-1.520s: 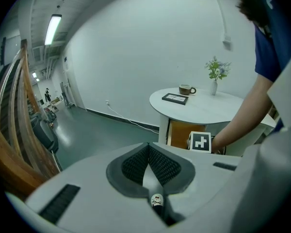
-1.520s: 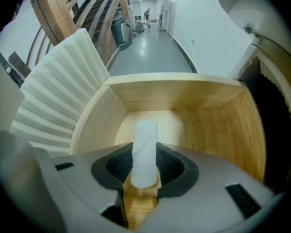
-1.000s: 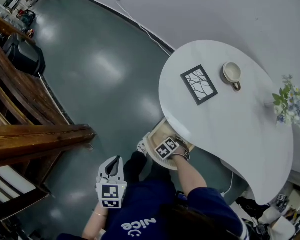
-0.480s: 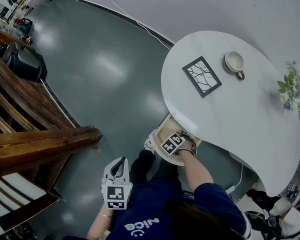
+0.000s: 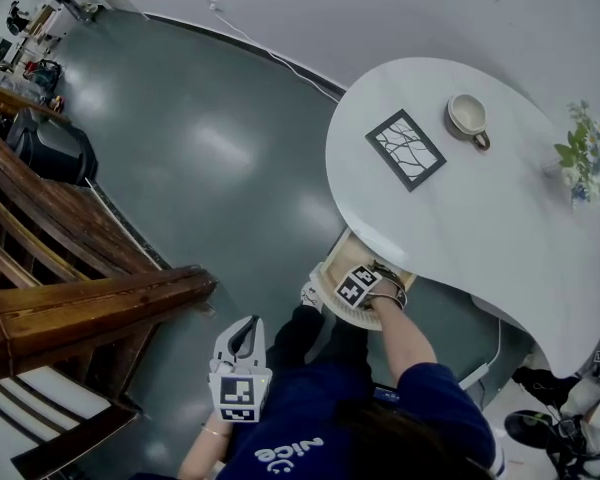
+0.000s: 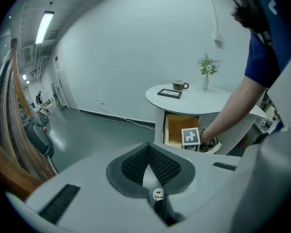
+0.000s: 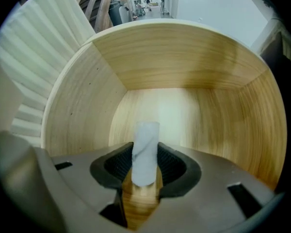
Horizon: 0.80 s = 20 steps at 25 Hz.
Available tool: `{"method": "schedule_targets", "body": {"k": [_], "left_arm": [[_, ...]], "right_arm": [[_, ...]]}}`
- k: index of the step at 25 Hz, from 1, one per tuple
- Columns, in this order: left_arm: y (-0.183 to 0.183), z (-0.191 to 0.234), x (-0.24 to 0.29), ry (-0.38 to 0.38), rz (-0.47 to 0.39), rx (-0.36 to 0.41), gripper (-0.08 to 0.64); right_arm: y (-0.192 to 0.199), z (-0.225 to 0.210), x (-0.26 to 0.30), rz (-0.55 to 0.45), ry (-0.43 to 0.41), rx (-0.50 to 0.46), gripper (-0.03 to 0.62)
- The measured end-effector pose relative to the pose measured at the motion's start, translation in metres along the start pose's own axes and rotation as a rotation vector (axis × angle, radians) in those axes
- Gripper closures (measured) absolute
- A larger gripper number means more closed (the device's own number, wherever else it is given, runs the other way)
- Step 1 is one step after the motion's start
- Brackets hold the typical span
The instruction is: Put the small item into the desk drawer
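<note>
A small white cylinder (image 7: 145,152) stands between the pads of my right gripper (image 7: 145,165), just above the wooden floor of the open desk drawer (image 7: 184,67). The pads touch both of its sides while the jaws are opening. In the head view the right gripper (image 5: 360,286) reaches down into the drawer (image 5: 342,253) under the white table's edge, and its tips are hidden. My left gripper (image 6: 149,152) is shut and holds nothing. It hangs low by the person's left side (image 5: 242,346), well apart from the drawer (image 6: 177,127).
The white rounded table (image 5: 500,228) carries a framed picture (image 5: 405,149), a cup (image 5: 467,116) and a vase of flowers (image 5: 592,163). Dark wooden stair rails (image 5: 70,288) stand at the left over the grey floor. A cable (image 5: 270,53) runs along the wall.
The head view has shifted a little. My right gripper stays inside the drawer and my left gripper stays low at the side.
</note>
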State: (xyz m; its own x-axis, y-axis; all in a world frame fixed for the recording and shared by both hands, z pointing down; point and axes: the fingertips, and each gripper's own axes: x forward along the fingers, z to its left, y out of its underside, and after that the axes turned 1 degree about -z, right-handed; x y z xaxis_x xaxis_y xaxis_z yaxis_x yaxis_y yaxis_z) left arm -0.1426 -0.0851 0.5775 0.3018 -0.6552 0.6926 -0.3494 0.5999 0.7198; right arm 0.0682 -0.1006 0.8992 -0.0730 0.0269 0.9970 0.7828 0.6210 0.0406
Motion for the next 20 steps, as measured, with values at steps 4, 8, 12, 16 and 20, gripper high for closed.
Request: {"method": "schedule_targets", "body": {"k": [4,8,12,16,20], "left_arm": [[-0.001,0.005,0.005,0.032,0.001,0.012,0.557],[-0.011,0.008,0.014,0.076,-0.026,0.026,0.557],[-0.018,0.011,0.024,0.114,-0.046,0.032,0.557],[-0.025,0.02,0.031,0.133,-0.067,-0.001,0.557],[-0.03,0.03,0.04,0.16,-0.088,-0.051,0.557]], "right_arm": [[-0.01,-0.004,-0.009,-0.036,0.024,0.012,0.403],[-0.012,-0.007,-0.021,-0.062,0.017,0.122,0.398],[-0.012,-0.007,-0.032,-0.074,0.022,0.142,0.36],[-0.013,-0.01,-0.055,-0.131,0.053,0.176,0.362],[-0.014,-0.008,-0.086,-0.196,0.082,0.234,0.362]]}}
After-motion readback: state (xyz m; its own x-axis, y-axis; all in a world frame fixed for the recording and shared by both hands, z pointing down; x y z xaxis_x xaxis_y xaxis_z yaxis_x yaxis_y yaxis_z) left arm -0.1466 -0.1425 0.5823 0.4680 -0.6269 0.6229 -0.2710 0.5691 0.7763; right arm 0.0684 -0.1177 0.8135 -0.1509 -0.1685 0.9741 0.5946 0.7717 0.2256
